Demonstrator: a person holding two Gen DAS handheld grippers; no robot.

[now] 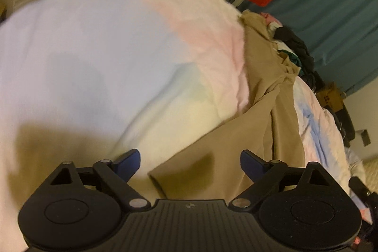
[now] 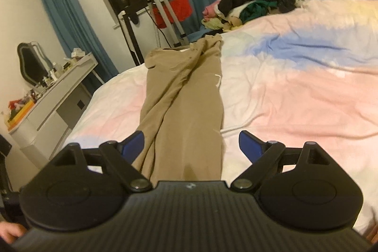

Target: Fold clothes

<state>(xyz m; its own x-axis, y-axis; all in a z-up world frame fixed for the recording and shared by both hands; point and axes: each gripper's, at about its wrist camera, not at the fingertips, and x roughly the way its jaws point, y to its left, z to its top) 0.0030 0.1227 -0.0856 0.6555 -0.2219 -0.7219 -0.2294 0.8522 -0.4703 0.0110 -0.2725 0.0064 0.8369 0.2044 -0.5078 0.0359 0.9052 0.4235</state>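
Observation:
Tan trousers lie stretched lengthwise on the bed, legs folded together, waist at the far end. In the left wrist view the trousers run from the near cuff edge to the right. My left gripper is open, low over the cuff corner, holding nothing. My right gripper is open above the near leg end, with the fabric between the blue fingertips but not touching them.
The bed has a pastel pink, blue and yellow sheet. A pile of mixed clothes sits at the far end. A white dresser stands left of the bed. A tripod and blue curtains stand behind.

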